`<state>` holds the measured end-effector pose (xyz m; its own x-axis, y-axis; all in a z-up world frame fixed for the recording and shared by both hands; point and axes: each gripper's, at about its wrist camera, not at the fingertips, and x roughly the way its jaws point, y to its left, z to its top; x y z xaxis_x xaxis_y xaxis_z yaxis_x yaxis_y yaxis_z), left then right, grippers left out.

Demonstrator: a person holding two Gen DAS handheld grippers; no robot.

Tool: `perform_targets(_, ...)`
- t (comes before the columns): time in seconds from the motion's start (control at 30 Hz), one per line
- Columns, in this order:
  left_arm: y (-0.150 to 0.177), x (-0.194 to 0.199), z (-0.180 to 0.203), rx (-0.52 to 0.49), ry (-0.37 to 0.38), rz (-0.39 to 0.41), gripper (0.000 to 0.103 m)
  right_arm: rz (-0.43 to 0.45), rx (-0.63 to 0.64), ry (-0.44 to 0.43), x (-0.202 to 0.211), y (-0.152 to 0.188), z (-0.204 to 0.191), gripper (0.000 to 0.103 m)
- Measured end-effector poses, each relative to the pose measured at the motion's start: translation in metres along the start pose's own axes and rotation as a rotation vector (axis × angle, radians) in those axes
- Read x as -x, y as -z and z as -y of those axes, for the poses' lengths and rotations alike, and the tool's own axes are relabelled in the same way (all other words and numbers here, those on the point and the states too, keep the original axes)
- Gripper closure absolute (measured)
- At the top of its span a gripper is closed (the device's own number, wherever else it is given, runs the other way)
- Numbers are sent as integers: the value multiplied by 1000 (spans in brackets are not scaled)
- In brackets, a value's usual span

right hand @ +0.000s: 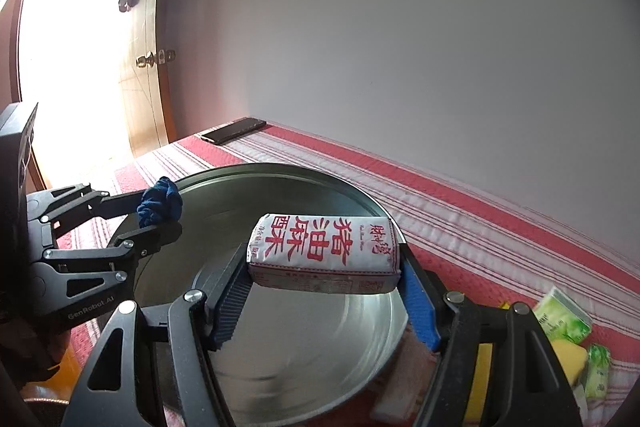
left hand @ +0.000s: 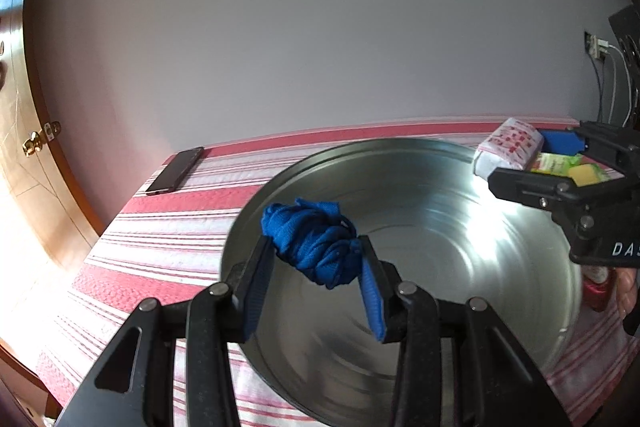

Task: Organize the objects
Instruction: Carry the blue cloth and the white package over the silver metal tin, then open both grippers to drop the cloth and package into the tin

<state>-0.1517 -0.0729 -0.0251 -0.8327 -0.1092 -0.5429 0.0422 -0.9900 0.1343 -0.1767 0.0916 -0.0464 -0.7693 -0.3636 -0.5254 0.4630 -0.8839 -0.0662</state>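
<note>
A large steel basin (left hand: pixel 420 235) (right hand: pixel 304 315) stands on the red-and-white striped cloth. My left gripper (left hand: pixel 316 251) is shut on a bunched blue cloth (left hand: pixel 316 239) and holds it over the basin's left side; the same blue cloth (right hand: pixel 160 205) and left gripper (right hand: pixel 162 217) show at the left of the right wrist view. My right gripper (right hand: pixel 324 267) is shut on a white packet with red characters (right hand: pixel 326 253), held over the basin's right part. That white packet (left hand: pixel 508 147) appears at the basin's far right rim in the left wrist view, in the right gripper (left hand: pixel 520 157).
A dark phone (left hand: pixel 176 171) (right hand: pixel 234 131) lies at the cloth's far corner by the wall. Green packets (right hand: pixel 564 319) and a yellow block (right hand: pixel 568 363) lie right of the basin. A red item (left hand: pixel 598 285) sits by a hand. A wooden door (right hand: pixel 92 67) stands left.
</note>
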Motion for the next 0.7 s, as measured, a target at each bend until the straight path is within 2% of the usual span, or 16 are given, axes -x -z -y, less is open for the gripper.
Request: perform_targets(0.7, -16, -38, -18, -33, -19, -116, 62, -160, -36, -18, -46, 1, 16, 32)
